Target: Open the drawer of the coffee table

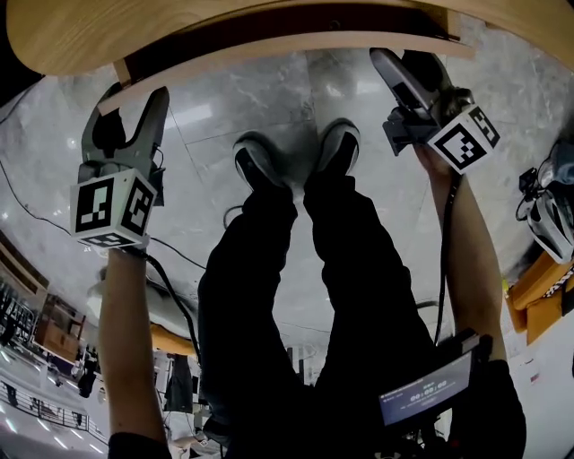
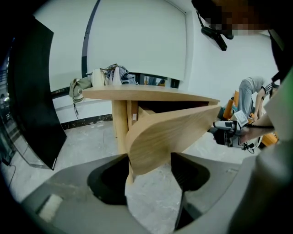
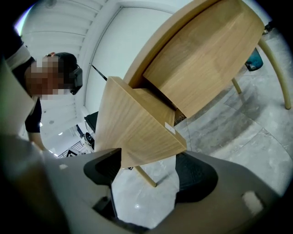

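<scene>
The low wooden bench (image 1: 179, 27) (the coffee table of the task) fills the top edge of the head view. Its drawer (image 1: 269, 52) stands pulled out from under the top toward the person, with a dark strip of the inside showing behind its pale curved front.

The left gripper (image 1: 134, 99) sits at the left end of that front. In the left gripper view its jaws (image 2: 150, 160) are closed on the rounded end of the drawer (image 2: 169, 135), with wood filling the gap and touching both pads. Behind it the bench (image 2: 146, 95) top carries a heap of bags (image 2: 110, 75) at its far end.

The right gripper (image 1: 413, 67) sits at the right end of the front. In the right gripper view its jaws (image 3: 149, 160) are clamped on the corner of the drawer (image 3: 132, 128), which juts out from the underside of the bench (image 3: 206, 59).

Between the two grippers, the person's dark shoes (image 1: 256, 161) rest on the grey marbled floor (image 1: 206, 108), just below the drawer front.
</scene>
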Demonstrator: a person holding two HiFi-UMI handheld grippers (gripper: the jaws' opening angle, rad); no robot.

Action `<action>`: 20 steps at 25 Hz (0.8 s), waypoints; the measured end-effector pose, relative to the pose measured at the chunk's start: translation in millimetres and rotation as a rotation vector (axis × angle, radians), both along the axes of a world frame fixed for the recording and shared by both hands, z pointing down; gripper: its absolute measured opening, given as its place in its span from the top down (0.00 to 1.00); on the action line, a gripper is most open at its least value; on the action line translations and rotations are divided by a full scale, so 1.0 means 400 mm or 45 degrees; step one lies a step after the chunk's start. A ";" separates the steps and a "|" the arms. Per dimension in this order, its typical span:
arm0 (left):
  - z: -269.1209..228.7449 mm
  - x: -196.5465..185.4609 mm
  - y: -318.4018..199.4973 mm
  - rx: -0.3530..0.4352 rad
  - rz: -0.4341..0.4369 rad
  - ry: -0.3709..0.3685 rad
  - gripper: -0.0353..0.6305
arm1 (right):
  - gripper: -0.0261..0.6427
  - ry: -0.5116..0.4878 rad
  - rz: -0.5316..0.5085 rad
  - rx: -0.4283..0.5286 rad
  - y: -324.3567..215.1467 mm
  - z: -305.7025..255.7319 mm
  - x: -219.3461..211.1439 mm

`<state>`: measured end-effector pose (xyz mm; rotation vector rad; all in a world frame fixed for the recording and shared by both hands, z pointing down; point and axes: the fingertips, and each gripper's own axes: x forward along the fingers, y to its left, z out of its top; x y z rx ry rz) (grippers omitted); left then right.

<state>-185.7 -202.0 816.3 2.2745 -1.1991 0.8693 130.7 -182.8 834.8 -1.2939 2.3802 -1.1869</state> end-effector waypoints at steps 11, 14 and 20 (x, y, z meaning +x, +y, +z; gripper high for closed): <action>0.012 0.006 0.129 -0.118 0.040 -0.006 0.50 | 0.42 0.139 -0.036 -0.123 0.127 0.017 -0.027; 0.009 0.006 0.140 -0.133 0.039 -0.008 0.50 | 0.46 0.213 -0.122 -0.107 0.158 0.008 -0.056; -0.006 0.014 0.134 -0.132 0.033 -0.062 0.50 | 0.41 0.317 -0.092 -0.210 0.187 -0.002 0.031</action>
